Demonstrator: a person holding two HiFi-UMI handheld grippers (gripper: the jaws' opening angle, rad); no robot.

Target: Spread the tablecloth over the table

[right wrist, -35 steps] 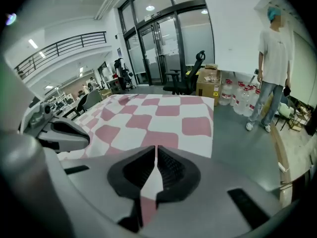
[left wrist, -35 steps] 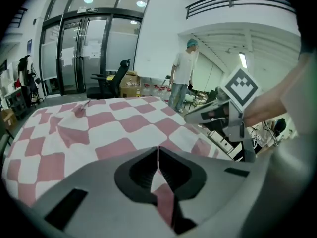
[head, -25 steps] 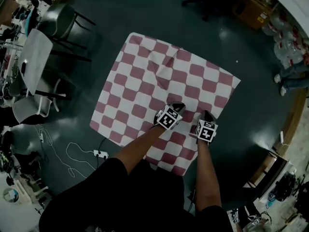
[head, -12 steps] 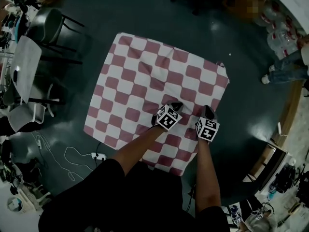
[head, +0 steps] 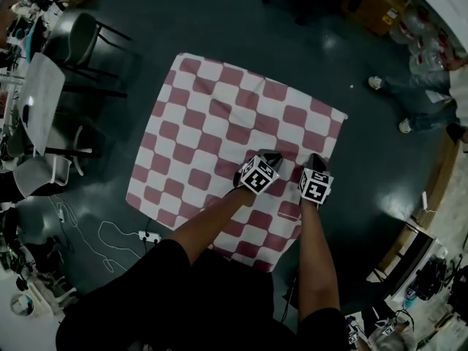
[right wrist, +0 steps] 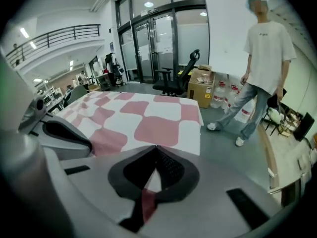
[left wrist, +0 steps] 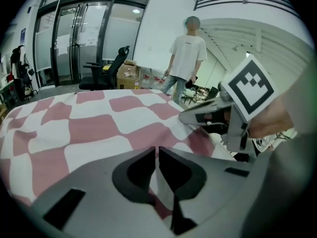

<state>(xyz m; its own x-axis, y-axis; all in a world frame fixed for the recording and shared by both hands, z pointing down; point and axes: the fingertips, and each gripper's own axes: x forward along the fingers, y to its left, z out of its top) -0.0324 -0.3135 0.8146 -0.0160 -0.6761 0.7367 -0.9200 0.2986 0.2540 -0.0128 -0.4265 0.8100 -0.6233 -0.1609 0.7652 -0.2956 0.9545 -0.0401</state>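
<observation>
Tablecloth (head: 212, 134) – red-and-white checks – lies spread flat, square to the dark floor (head: 219, 20) all round it; the table beneath is fully covered. A few shallow wrinkles run across the middle, and the corners are all laid out.

Left gripper (head: 269, 157): on the near-right part of the cloth, pointing down and away from the person. Its own view shows the jaws drawn together with a fold of checked fabric pinched in the slot between them.

Right gripper (head: 316, 161): just beside the left one, close to the cloth's right edge. Jaws likewise closed – white and red fabric shows caught between the pads, with the cloth's edge and bare floor just ahead.

Surroundings: a person in a white T-shirt (right wrist: 267, 58) stands on the floor beyond the cloth's far-right corner. Black office chair (right wrist: 176, 81) and cardboard box (right wrist: 203, 90) by the glass doors. Power strip (head: 144, 234) with a white cable on the floor, near-left of the cloth
</observation>
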